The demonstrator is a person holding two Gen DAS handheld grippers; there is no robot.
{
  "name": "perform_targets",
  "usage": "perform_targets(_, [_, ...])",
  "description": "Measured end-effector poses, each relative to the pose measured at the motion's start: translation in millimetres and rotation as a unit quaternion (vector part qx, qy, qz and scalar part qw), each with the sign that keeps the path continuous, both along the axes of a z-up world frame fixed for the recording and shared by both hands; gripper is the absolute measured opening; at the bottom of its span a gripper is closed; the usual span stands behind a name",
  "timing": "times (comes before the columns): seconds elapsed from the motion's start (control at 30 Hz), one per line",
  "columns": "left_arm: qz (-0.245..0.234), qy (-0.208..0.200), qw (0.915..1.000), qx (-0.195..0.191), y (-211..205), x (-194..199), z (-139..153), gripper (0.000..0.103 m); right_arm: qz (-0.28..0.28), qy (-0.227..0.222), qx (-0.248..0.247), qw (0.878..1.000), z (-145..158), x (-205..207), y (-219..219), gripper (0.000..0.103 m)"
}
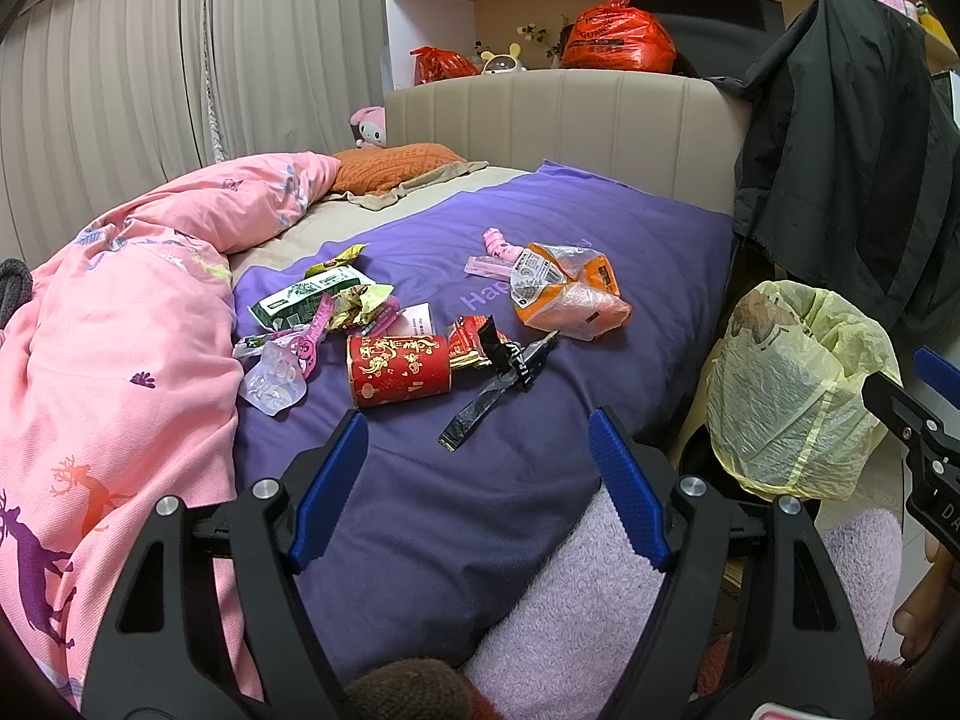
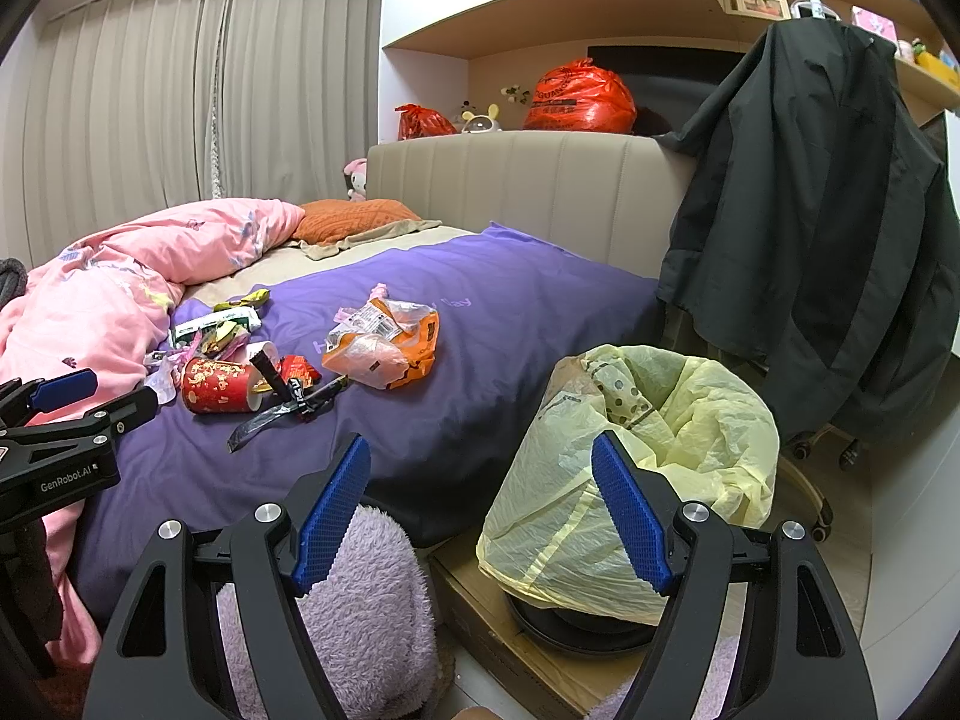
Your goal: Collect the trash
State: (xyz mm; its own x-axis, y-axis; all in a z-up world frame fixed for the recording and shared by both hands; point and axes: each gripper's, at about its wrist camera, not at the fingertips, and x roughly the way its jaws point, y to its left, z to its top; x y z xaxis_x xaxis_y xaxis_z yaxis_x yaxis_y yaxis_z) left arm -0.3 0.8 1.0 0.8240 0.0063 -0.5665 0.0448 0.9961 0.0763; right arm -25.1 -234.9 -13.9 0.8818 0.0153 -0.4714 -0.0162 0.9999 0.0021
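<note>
Nearest the lens, the left tongs [image 1: 478, 438] hang over the near edge of the purple blanket [image 1: 420, 480], blue pads [image 1: 333, 492] wide apart and holding nothing. The right tongs [image 2: 480, 465] are also spread and empty, poised between the bed's near right corner and the bin [image 2: 630, 480] — a yellow-lined one standing on the floor right of the bed.

The trash lies mid-blanket: a red cup [image 1: 399, 370] on its side, a black wrapper [image 1: 498, 384] touching its right end, a heap of green and pink wrappers [image 1: 318, 312] just left and behind it, and an orange bag [image 1: 570, 294] farther right, apart from the cup. A pink duvet [image 1: 120, 330] is bunched along the left. A dark jacket [image 2: 810, 210] hangs at the far right — beside the headboard [image 2: 510, 192].
</note>
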Motion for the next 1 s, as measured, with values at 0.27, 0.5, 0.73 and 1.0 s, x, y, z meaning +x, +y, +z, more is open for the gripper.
perform_targets(0.27, [0.0,0.0,1.0,0.0,-0.1,-0.1,-0.1,0.072,0.0,0.0,0.0,1.0,0.4,0.8,0.0,0.072])
perform_targets(0.5, [0.0,0.0,1.0,0.0,-0.3,-0.3,0.1,0.072,0.0,0.0,0.0,1.0,-0.2,0.0,-0.5,0.072])
perform_targets(0.73, [0.0,0.001,1.0,0.0,-0.4,0.0,-0.1,0.072,0.0,0.0,0.0,1.0,-1.1,-0.6,-0.5,0.072])
perform_targets(1.0, [0.0,0.0,1.0,0.0,-0.5,-0.1,-0.3,0.072,0.0,0.0,0.0,1.0,-0.8,1.4,1.5,0.072])
